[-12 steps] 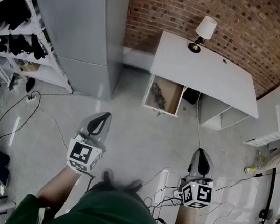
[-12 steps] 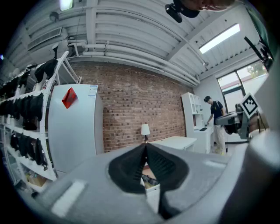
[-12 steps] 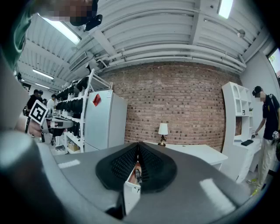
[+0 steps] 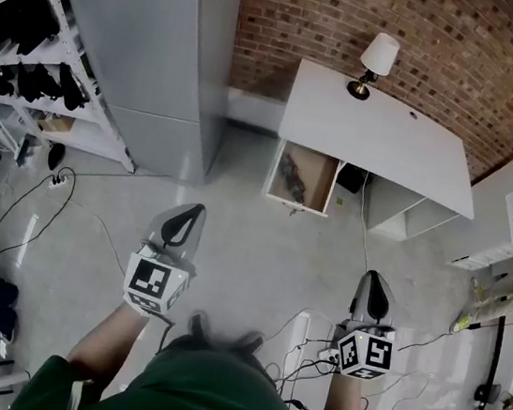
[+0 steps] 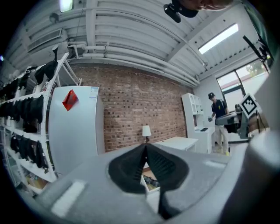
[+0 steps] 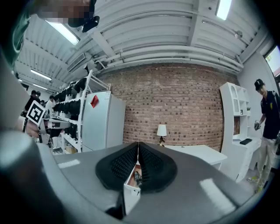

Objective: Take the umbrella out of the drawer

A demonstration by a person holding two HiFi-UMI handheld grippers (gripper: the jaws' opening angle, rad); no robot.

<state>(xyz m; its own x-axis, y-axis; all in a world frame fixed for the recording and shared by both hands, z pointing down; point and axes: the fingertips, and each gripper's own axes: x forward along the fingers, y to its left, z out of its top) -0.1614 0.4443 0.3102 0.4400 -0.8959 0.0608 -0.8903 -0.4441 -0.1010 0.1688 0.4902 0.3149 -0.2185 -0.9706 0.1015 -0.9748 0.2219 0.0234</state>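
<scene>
A white desk (image 4: 380, 136) stands against the brick wall with its wooden drawer (image 4: 321, 173) pulled open toward me. A dark folded umbrella (image 4: 290, 175) lies in the drawer's left half, and it also shows as the umbrella (image 6: 137, 177) between the jaws in the right gripper view. My left gripper (image 4: 195, 210) is shut and empty, held over the floor well short of the drawer. My right gripper (image 4: 370, 277) is shut and empty too, further right and nearer me. Both point level at the desk.
A grey cabinet (image 4: 151, 42) stands left of the desk, with shelving (image 4: 25, 34) of dark items beyond it. A lamp (image 4: 376, 60) sits on the desk's back edge. Cables (image 4: 311, 359) lie on the floor near my feet. A person (image 6: 267, 127) stands at the right by white shelves.
The desk and drawer sit very slightly further right in the head view. Both grippers hold almost the same place, still shut.
</scene>
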